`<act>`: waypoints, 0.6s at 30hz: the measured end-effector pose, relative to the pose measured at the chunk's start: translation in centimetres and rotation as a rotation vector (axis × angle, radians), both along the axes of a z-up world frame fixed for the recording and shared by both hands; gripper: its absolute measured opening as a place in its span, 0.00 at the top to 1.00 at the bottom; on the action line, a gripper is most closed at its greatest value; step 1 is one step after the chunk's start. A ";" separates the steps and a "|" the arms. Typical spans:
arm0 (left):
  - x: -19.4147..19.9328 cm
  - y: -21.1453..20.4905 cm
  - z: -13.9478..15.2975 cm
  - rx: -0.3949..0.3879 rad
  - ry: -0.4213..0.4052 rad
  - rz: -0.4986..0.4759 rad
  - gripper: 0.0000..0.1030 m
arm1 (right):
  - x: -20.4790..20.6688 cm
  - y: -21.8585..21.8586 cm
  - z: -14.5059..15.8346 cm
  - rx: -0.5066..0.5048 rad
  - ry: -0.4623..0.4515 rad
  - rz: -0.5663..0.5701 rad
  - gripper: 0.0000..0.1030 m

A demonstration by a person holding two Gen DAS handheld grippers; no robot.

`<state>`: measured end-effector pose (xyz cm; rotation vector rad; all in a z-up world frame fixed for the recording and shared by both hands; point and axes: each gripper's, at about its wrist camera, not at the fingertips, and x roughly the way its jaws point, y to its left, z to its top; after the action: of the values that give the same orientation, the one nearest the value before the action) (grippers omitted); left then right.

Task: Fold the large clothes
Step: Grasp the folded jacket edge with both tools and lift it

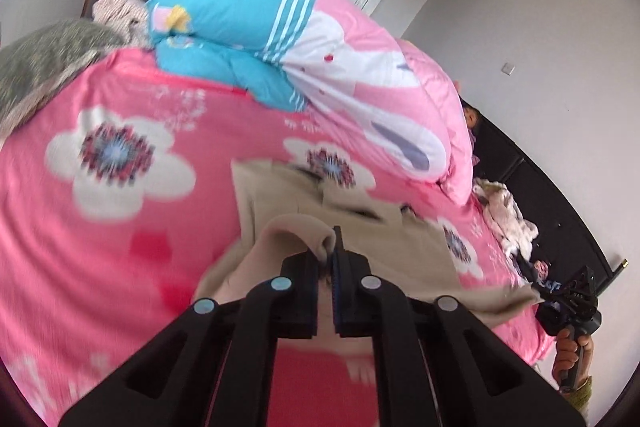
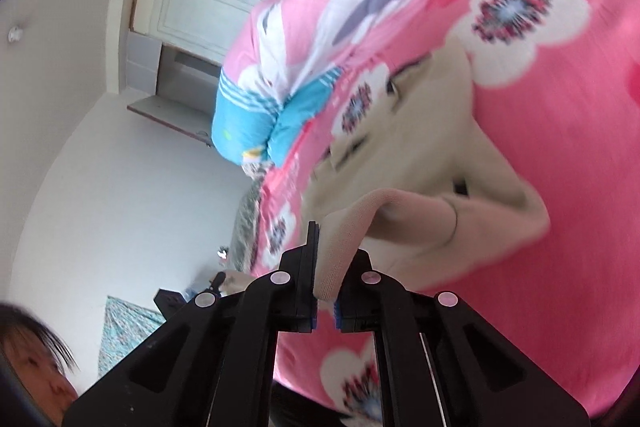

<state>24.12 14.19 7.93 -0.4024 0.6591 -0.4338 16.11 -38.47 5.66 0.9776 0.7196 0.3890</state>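
My left gripper (image 1: pixel 334 259) and right gripper (image 2: pixel 326 267) each clamp one hem corner of the beige garment (image 1: pixel 360 227), its length stretching ahead across the pink bedsheet (image 1: pixel 120 227).

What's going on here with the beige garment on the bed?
A person holds a gripper in each hand. The left gripper and right gripper each have their jaws shut on an edge of the beige garment, its far part resting on the pink floral bedsheet. A folded quilt lies behind.
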 end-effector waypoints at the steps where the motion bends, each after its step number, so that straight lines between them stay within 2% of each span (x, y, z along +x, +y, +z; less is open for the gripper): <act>1: 1.9 -0.3 0.4 0.007 -0.007 0.001 0.96 | 1.7 -0.3 0.2 0.004 -0.003 -0.004 0.94; 5: 8.5 -1.3 0.9 0.023 0.006 0.001 0.96 | 8.1 -1.6 0.2 0.013 0.003 -0.011 0.94; 8: 14.1 -2.7 0.1 0.069 0.023 -0.003 0.96 | 13.5 -2.5 -0.9 0.009 0.032 -0.023 0.94; 11: 19.4 -4.3 -1.7 0.115 0.062 0.000 0.96 | 18.1 -3.1 -3.1 -0.003 0.079 -0.033 0.94; 14: 24.0 -5.4 -5.2 0.128 0.156 0.000 0.95 | 21.7 -3.7 -6.2 -0.018 0.158 -0.051 0.92; 16: 26.1 -6.0 -8.1 0.162 0.239 0.001 0.92 | 23.2 -4.1 -8.3 -0.036 0.220 -0.072 0.83; 17: 26.7 -6.2 -9.1 0.174 0.266 0.001 0.90 | 23.5 -4.5 -9.2 -0.047 0.251 -0.092 0.64; 18: 27.4 -6.4 -10.2 0.180 0.304 -0.002 0.87 | 23.6 -5.0 -9.8 -0.056 0.273 -0.124 0.38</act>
<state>51.48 7.79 -2.23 -0.2984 0.9864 -0.3140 39.70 -43.47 -4.18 1.0270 0.9058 0.1264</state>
